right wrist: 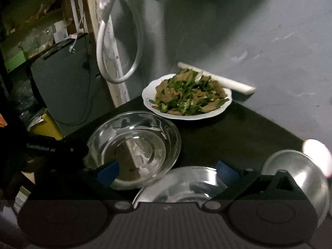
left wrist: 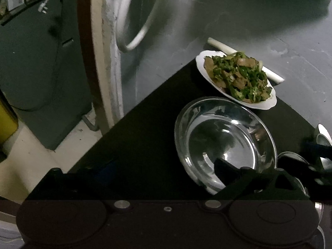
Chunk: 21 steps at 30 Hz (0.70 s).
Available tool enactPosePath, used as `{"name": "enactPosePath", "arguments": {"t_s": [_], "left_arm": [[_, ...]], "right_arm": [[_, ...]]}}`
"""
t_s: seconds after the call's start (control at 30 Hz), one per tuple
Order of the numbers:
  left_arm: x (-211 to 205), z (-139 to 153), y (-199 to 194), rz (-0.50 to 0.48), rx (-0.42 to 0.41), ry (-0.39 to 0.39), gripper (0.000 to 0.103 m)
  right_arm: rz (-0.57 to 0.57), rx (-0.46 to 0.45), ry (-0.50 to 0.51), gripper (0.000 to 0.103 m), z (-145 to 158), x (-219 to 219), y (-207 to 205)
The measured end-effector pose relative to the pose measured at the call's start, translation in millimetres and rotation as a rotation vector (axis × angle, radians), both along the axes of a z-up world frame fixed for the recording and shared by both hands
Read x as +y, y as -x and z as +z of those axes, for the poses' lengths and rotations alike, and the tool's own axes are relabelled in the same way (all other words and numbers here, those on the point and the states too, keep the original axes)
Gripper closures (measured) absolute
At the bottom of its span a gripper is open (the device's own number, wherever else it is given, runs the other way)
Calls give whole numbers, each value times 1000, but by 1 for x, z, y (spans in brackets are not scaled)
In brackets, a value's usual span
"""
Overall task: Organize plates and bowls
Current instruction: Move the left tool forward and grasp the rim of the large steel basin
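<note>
- Left gripper: jaws spread wide, nothing pinched. Its right finger sits over the inside of the large glass bowl; the left finger is dark against the tabletop and hard to make out. Can't tell whether the finger touches the glass.
- Right gripper: jaws wide apart, nothing clamped. The blue pads straddle the far rim of a second glass bowl sitting just under the gripper; left pad overlaps the large glass bowl in this view. No visible pad contact with either rim.
- Large glass bowl: upright, empty, on the black tabletop, close to its left edge in the right wrist view.
- Second glass bowl: upright, empty, just beside the large one, nearer the camera. Whether their rims touch is unclear.
- White plate with a scalloped rim, full of green vegetables and brown slices, at the far corner of the tabletop, near the grey wall. Just beyond the large glass bowl; rims look close in the left wrist view, apart in the right wrist view.
- Metal bowl: right of the second glass bowl, shiny, appears tilted or dome-up, blurred.
- White roll lying behind the plate against the wall.
- White hose loop hangs on the wall to the left.
</note>
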<state>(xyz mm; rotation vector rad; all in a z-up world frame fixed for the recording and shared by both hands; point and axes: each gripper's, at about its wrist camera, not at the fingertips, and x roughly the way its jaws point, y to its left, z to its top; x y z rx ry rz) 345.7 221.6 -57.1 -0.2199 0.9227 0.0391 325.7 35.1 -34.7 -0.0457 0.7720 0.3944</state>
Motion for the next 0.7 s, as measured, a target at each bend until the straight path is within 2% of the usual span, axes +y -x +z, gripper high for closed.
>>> {"name": "enactPosePath", "arguments": {"t_s": [0.23, 0.4, 0.47, 0.53, 0.6, 0.7], "left_arm": [[-3, -7, -11, -11, 16, 37, 28], [-5, -11, -15, -7, 22, 52, 48], [-6, -11, -16, -9, 23, 58, 58], [-5, -11, -17, -9, 22, 67, 63], [-5, -11, -16, -9, 22, 75, 75], [-4, -11, -15, -5, 23, 73, 81]], "right_arm": [[7, 59, -6, 21, -12, 11, -37], [-15, 118, 19, 35, -21, 19, -55], [-12, 154, 13, 44, -26, 20, -61], [-18, 178, 8, 53, -29, 21, -64], [-25, 194, -4, 61, -30, 20, -65], [-36, 204, -9, 70, -31, 20, -64]]}}
